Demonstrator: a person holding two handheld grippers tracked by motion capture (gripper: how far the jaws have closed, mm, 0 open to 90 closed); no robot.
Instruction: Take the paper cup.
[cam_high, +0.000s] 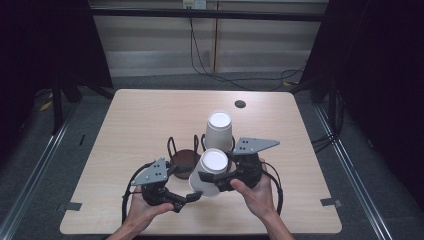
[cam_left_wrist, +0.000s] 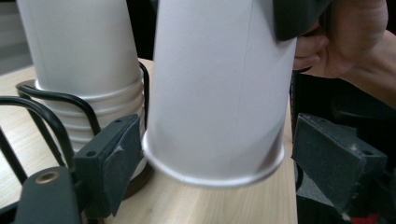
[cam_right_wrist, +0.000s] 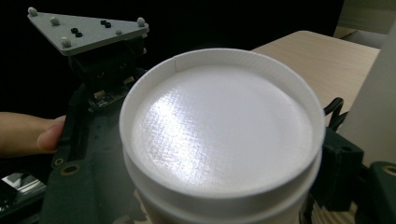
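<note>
A white paper cup hangs upside down and tilted just above the table, with my right gripper shut on its upper part. In the right gripper view the cup's base sits between the two jaws. The cup's rim lies between the pads of my left gripper, which stands open: the left pad is right at the rim and the right pad is a little apart. A stack of upside-down white cups stands behind it in a black wire holder.
A dark brown round piece sits in the wire holder's left ring. A black hole cover lies near the table's far edge. Black cables trail on the floor behind the wooden table.
</note>
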